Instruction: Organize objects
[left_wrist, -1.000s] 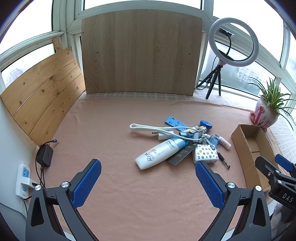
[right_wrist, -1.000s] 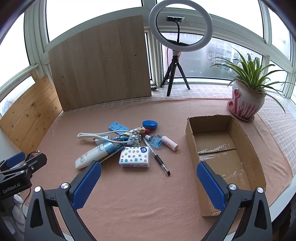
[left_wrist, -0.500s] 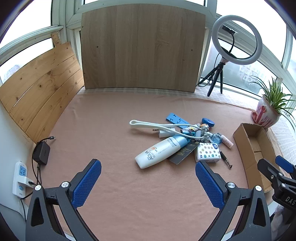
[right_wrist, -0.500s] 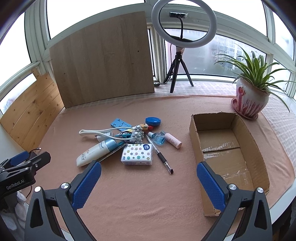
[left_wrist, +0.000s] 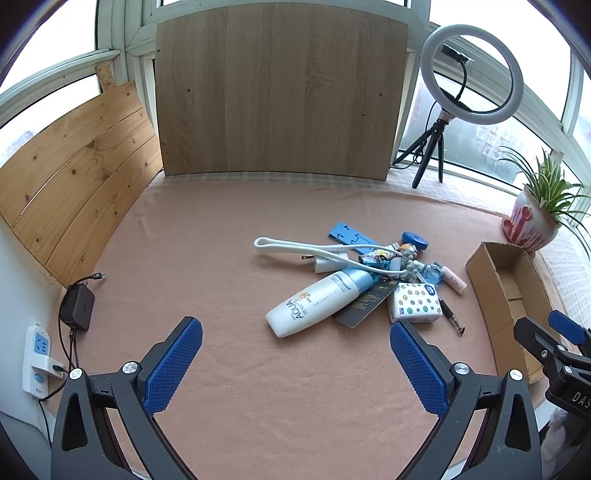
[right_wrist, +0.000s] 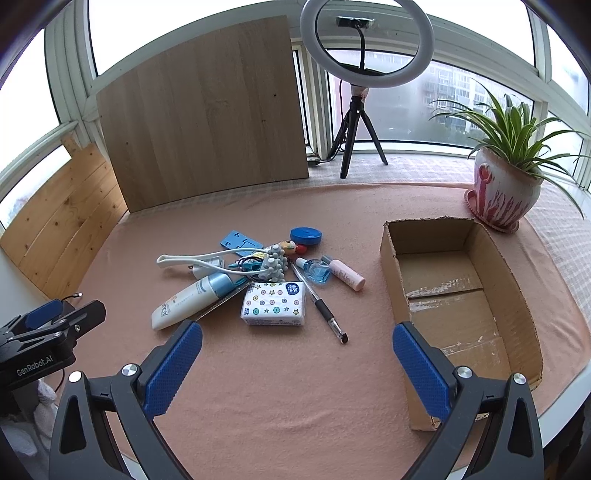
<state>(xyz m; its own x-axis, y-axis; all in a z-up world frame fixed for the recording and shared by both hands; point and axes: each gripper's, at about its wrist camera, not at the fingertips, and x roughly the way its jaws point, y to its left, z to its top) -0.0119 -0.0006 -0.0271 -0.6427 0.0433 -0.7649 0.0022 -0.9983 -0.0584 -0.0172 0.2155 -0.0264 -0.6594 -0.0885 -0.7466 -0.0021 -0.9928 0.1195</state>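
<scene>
Both tongs are wide and hold nothing: the left gripper (left_wrist: 295, 363) hangs above the pink cloth (left_wrist: 221, 258), the right gripper (right_wrist: 297, 363) too. The small things lie in one pile, with the white bottle (right_wrist: 192, 295) and tissue pack (right_wrist: 274, 303) nearest, left of the cardboard box (right_wrist: 495, 258)

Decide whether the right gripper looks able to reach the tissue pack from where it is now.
Probably yes. The right gripper is open, and only bare cloth lies between its fingers and the tissue pack. The pen lies close beside the pack and might get nudged.
</scene>
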